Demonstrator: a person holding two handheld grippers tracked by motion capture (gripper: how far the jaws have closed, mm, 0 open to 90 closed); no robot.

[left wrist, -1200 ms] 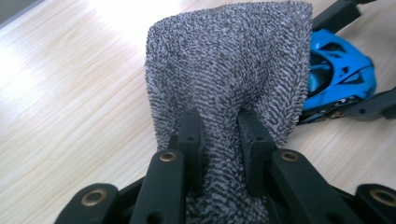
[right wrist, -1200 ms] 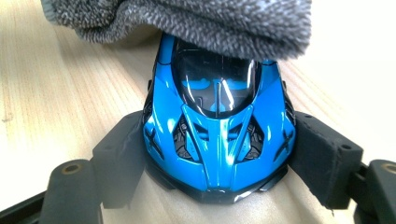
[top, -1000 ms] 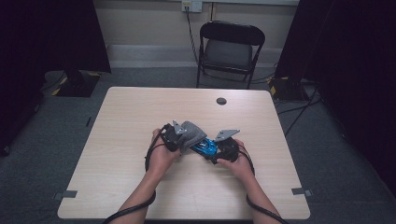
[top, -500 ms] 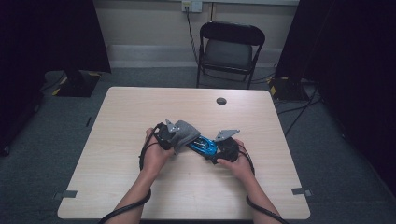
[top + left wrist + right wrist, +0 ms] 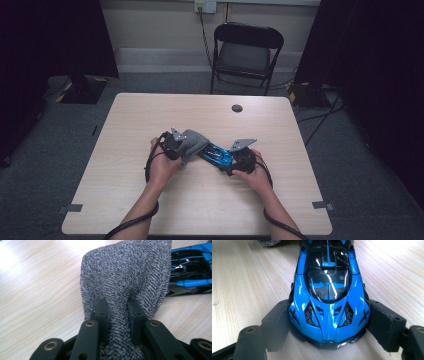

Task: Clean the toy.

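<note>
1. Counter: pale wood-grain top; your forearms enter at six o'clock. A small dark round fitting sits toward twelve o'clock, well apart from the work.

2. Folding chair: dark, beyond the counter at twelve o'clock. Not in play.

3. Toy sports car: blue with black glazing and trim, lying on the counter near its middle, at three o'clock from the cloth. Your right gripper holds it, the fingers pressed against both flanks at one end. Judged light and rigid; the glossy shell looks slippery and the thin trim fragile. Grip the broad flanks, not the roof or splitter edge.

4. Grey terry cloth: bunched, draped onto the car's far end, at nine o'clock from the car in the high view. Your left gripper pinches a fold, the fingers nearly together with fabric between them. Judged soft, limp and light; it will drag rather than push. Keep a thick fold in the pinch so it does not slip free while wiping.
</note>
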